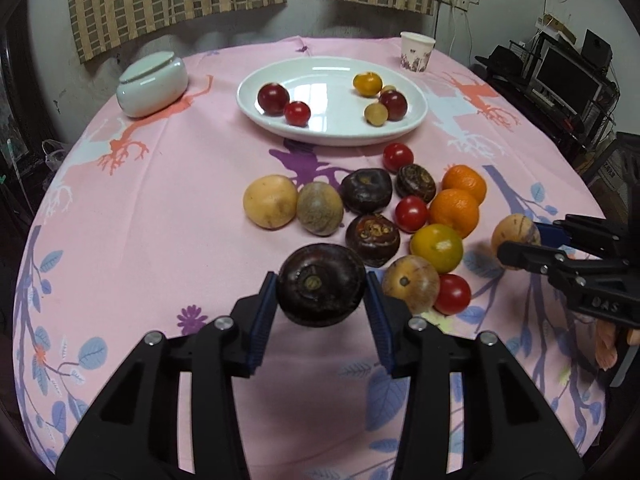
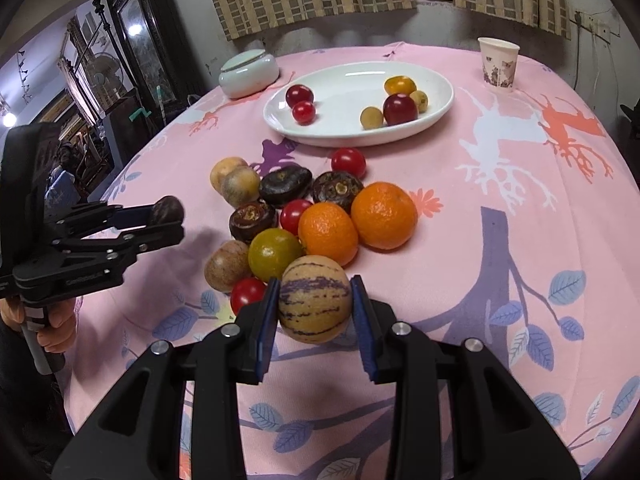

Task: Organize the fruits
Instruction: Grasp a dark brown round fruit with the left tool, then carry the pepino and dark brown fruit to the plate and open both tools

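Observation:
My left gripper [image 1: 322, 292] is shut on a dark brown water chestnut [image 1: 322, 283], lifted just above the pink tablecloth [image 1: 140, 220]. My right gripper [image 2: 314, 304] is shut on a tan fruit with purple stripes [image 2: 315, 298], held over the cloth. Between them lies a heap of loose fruit: two oranges [image 2: 384, 216], several red cherry tomatoes [image 1: 411, 213], more water chestnuts [image 1: 366, 191], a yellow-green tomato [image 1: 437, 247] and tan round fruits [image 1: 270, 201]. Farther back, a white oval plate [image 1: 332, 132] holds several small red and yellow fruits. In the right wrist view the left gripper [image 2: 168, 216] appears at the left.
A pale lidded ceramic jar [image 1: 153, 83] stands at the back left of the table. A paper cup [image 1: 417, 51] is at the back right. Curtains and a wall lie behind the table; shelves with monitors stand to the right. A hand [image 2: 52, 326] grips the left tool's handle.

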`<move>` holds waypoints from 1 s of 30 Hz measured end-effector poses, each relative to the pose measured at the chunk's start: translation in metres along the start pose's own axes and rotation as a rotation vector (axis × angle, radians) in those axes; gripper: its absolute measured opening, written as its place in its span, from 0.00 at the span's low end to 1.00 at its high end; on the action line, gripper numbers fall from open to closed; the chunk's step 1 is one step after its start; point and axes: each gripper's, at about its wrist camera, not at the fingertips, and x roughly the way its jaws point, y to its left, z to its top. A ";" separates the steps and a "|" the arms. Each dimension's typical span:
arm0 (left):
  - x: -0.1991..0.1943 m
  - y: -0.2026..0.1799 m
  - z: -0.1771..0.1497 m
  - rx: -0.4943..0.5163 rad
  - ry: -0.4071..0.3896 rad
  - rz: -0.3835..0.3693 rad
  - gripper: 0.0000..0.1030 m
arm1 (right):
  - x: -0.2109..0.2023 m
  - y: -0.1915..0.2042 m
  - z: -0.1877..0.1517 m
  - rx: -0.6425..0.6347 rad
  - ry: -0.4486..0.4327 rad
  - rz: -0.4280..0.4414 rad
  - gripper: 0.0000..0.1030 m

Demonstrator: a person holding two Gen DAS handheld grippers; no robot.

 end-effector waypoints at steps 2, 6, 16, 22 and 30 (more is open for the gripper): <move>-0.009 0.002 0.001 -0.001 -0.012 0.007 0.43 | -0.004 -0.002 0.002 0.014 -0.005 -0.009 0.34; -0.022 0.007 0.007 0.006 -0.026 0.011 0.43 | -0.017 -0.002 0.010 0.015 -0.035 -0.033 0.34; -0.040 0.008 0.035 0.025 -0.072 -0.007 0.43 | -0.043 0.001 0.047 -0.065 -0.073 -0.132 0.34; -0.036 0.005 0.054 0.017 -0.079 -0.019 0.43 | -0.042 0.008 0.071 -0.082 -0.105 -0.132 0.34; 0.000 0.007 0.098 -0.033 -0.065 -0.048 0.43 | -0.006 0.020 0.112 -0.126 -0.129 -0.130 0.34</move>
